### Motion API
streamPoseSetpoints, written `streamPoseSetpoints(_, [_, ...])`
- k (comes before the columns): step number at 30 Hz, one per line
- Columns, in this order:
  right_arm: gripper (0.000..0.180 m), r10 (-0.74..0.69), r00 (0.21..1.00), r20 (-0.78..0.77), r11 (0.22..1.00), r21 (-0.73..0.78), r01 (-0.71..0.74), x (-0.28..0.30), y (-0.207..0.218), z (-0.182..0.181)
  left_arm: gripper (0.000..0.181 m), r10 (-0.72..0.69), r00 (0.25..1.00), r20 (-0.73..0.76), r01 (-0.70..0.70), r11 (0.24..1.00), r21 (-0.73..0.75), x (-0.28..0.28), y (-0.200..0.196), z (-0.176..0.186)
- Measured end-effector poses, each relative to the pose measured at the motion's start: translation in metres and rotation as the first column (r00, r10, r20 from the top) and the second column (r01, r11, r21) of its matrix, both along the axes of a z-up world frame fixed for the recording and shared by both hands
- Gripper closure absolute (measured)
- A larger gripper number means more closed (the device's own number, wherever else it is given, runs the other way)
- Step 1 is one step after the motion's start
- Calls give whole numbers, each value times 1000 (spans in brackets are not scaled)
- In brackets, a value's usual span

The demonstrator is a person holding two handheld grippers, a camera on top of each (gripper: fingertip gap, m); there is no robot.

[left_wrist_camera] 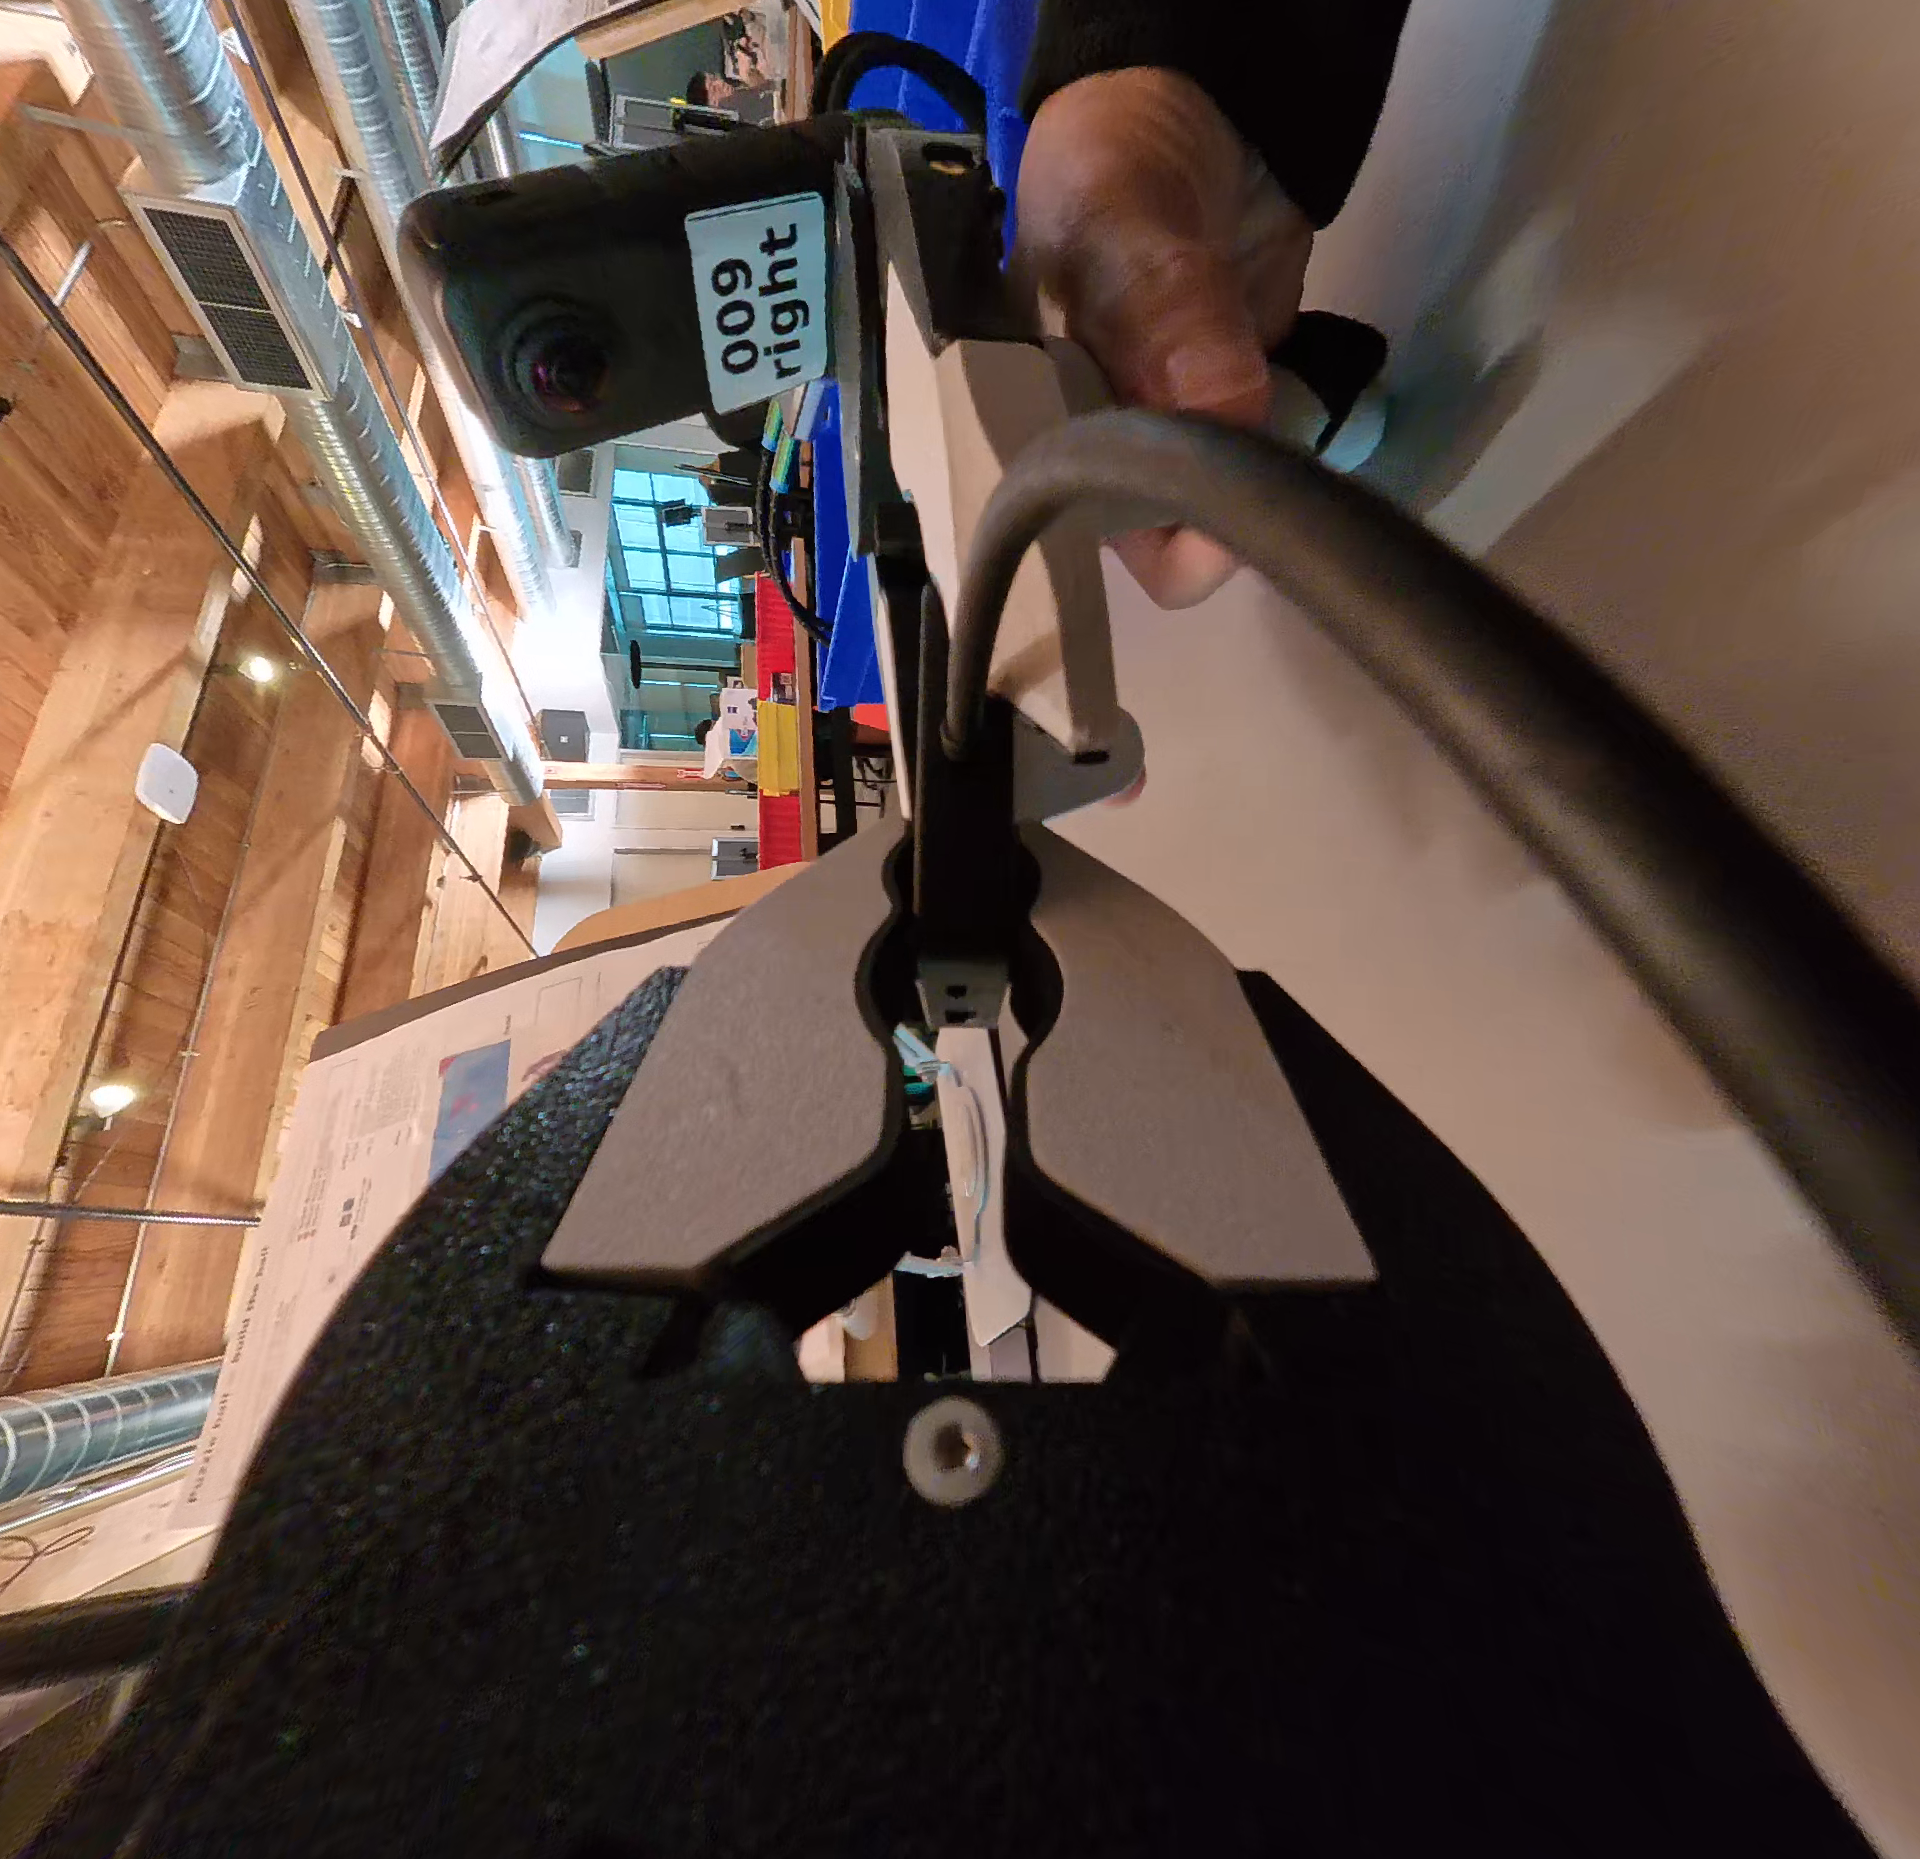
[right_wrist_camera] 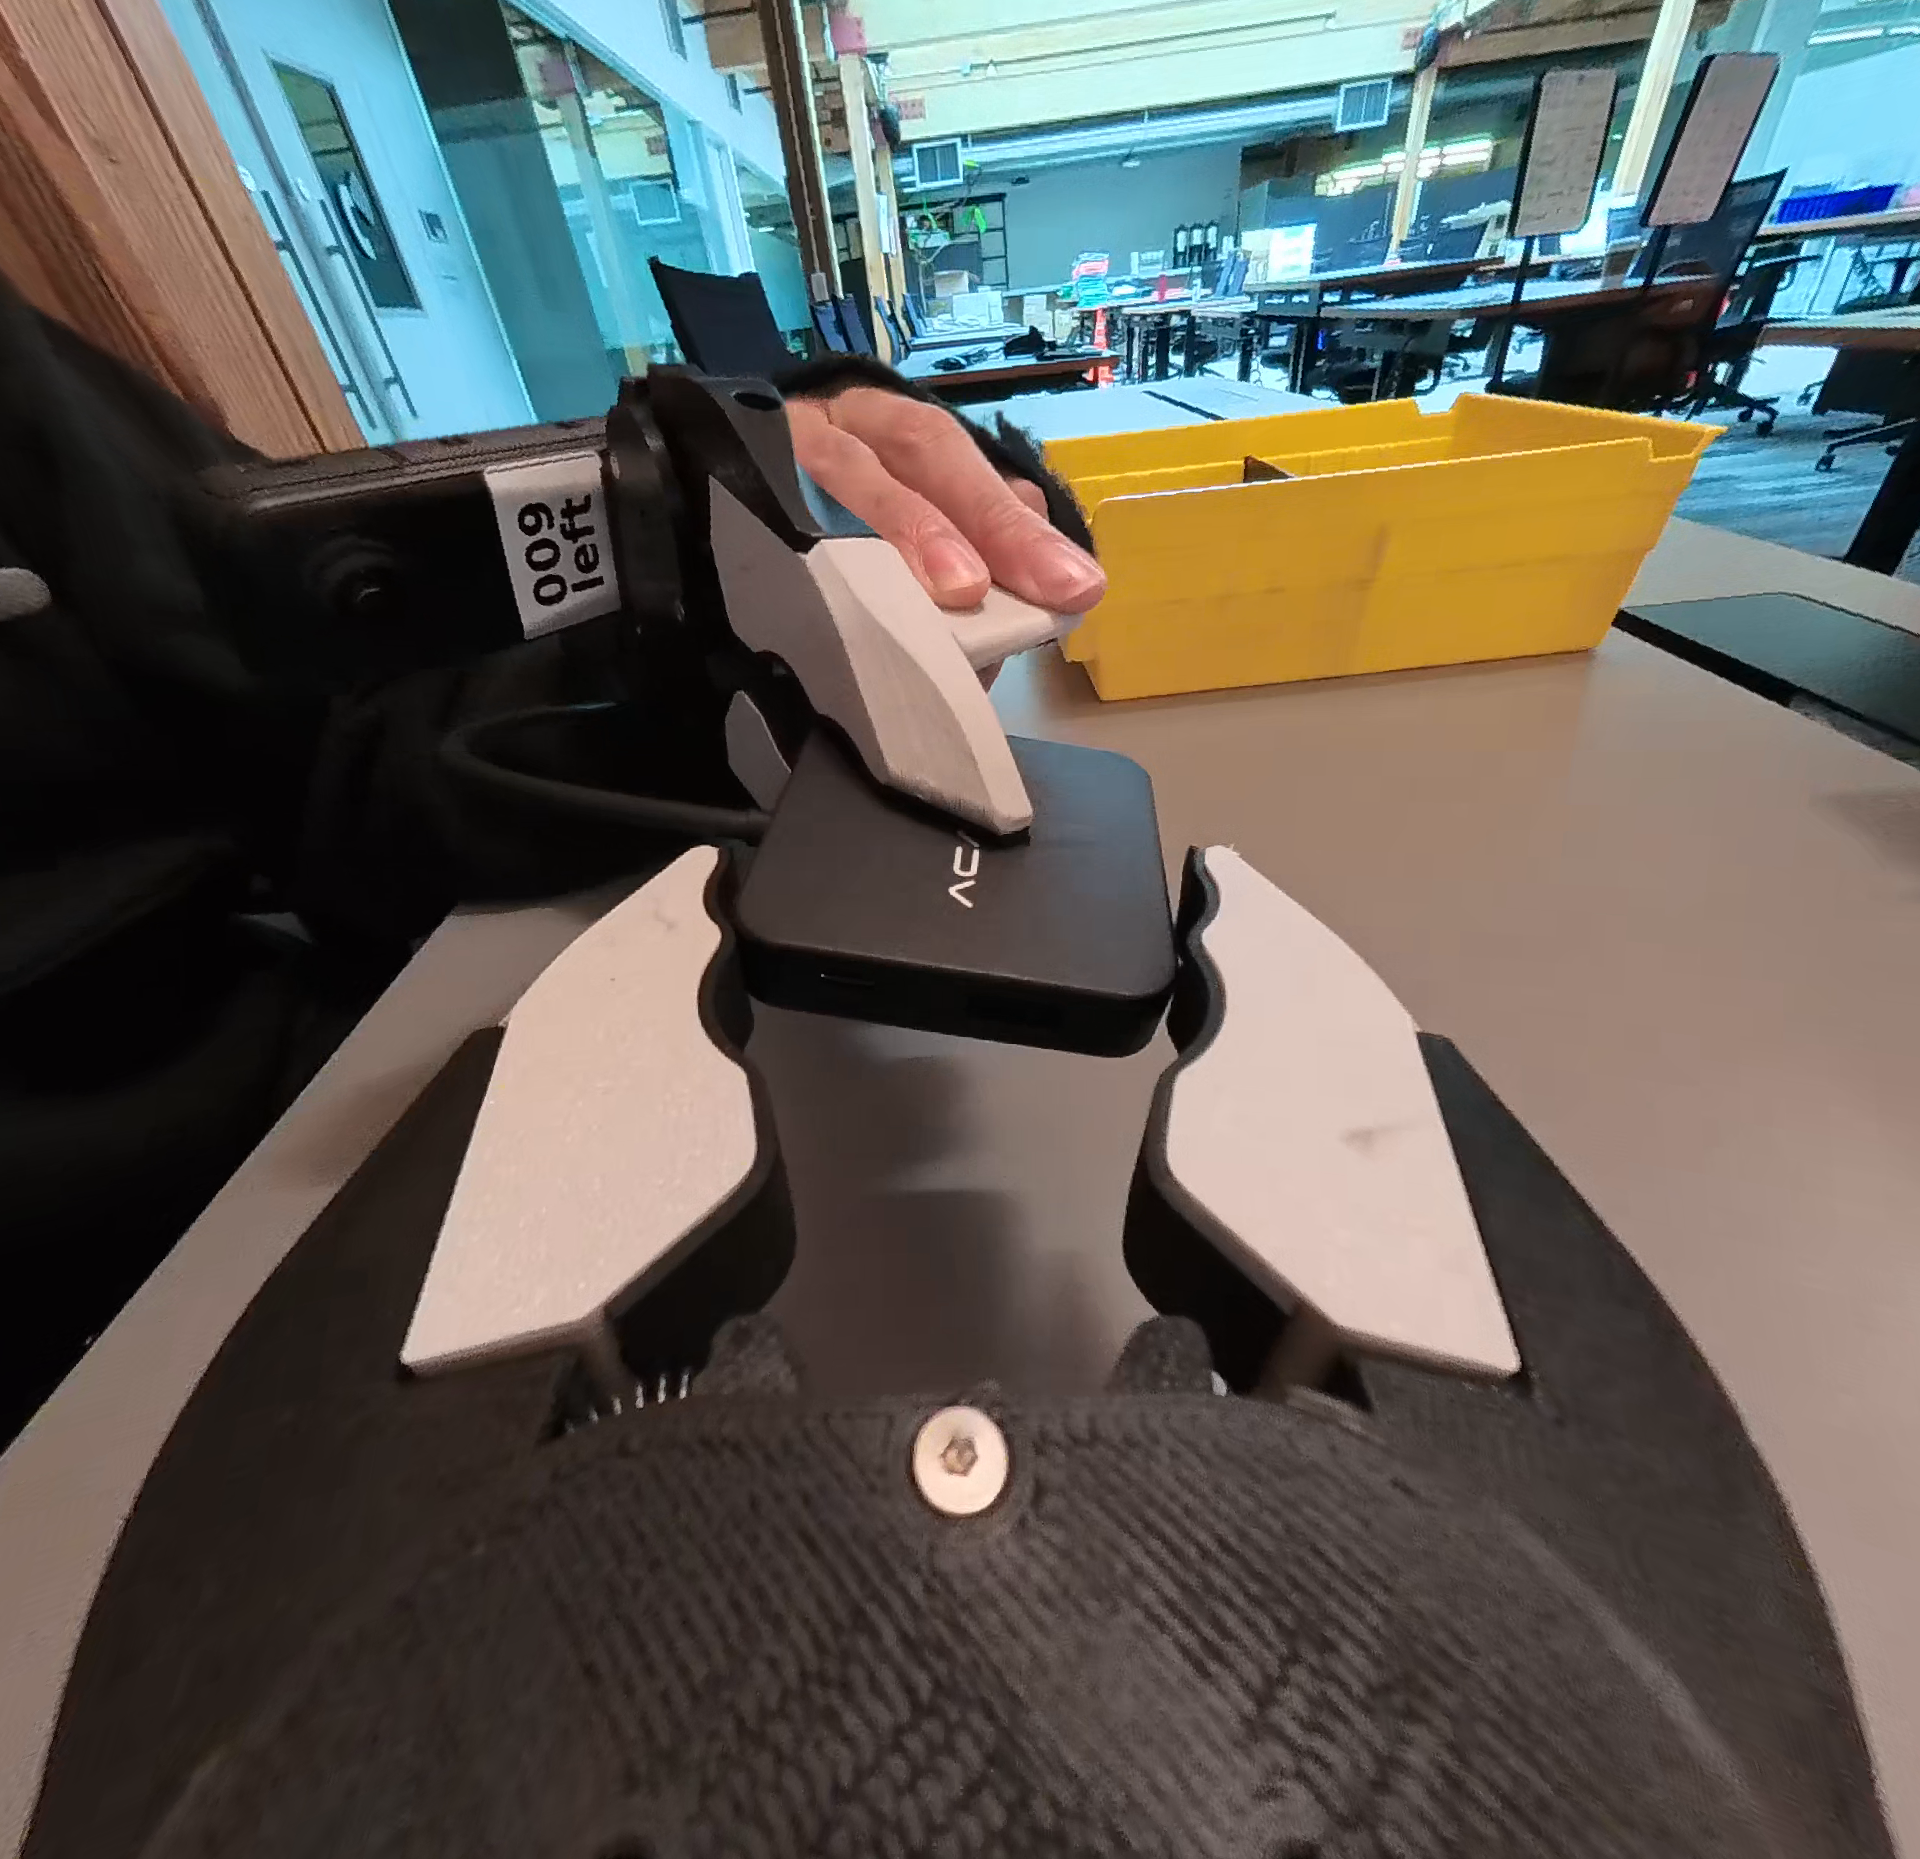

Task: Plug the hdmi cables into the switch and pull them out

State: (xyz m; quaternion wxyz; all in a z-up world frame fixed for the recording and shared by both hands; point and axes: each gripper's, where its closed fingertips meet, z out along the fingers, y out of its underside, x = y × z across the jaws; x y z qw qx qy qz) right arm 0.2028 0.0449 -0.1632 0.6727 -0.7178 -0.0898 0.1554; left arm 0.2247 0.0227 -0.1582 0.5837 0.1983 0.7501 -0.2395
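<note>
The black switch box (right_wrist_camera: pixel 966 905) is pinched flat between my left gripper's fingers, whose upper finger (right_wrist_camera: pixel 914 708) lies on its top. It is held just above the grey table (right_wrist_camera: pixel 1507 926). In the left wrist view my left gripper (left_wrist_camera: pixel 961 874) is shut on the switch's thin edge (left_wrist_camera: pixel 961 921), which has a grey metal part at the near end. A dark cable (left_wrist_camera: pixel 1455 604) runs from that edge and loops back past the camera; it also shows in the right wrist view (right_wrist_camera: pixel 582 796). My right gripper (right_wrist_camera: pixel 956 910) is open and empty, its fingers flanking the switch's near corners.
A yellow divided bin (right_wrist_camera: pixel 1351 562) stands on the table behind the switch. A dark flat pad (right_wrist_camera: pixel 1787 646) lies at the table's right edge. A hand (left_wrist_camera: pixel 1153 282) holds the right gripper, whose finger (left_wrist_camera: pixel 1081 760) reaches the switch. Blue bins (left_wrist_camera: pixel 935 33) are behind it.
</note>
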Motion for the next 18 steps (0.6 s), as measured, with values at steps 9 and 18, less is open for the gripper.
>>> streamPoseSetpoints(9, [101,-72,996,-44,986,145,77,23,-9,32,148,35,999,-1,-33,921,-387,5,11,41])
streamPoseSetpoints(18, [101,-163,954,-253,886,387,254,59,-47,78,148,10,929,-370,-339,428,-838,0,115,104])
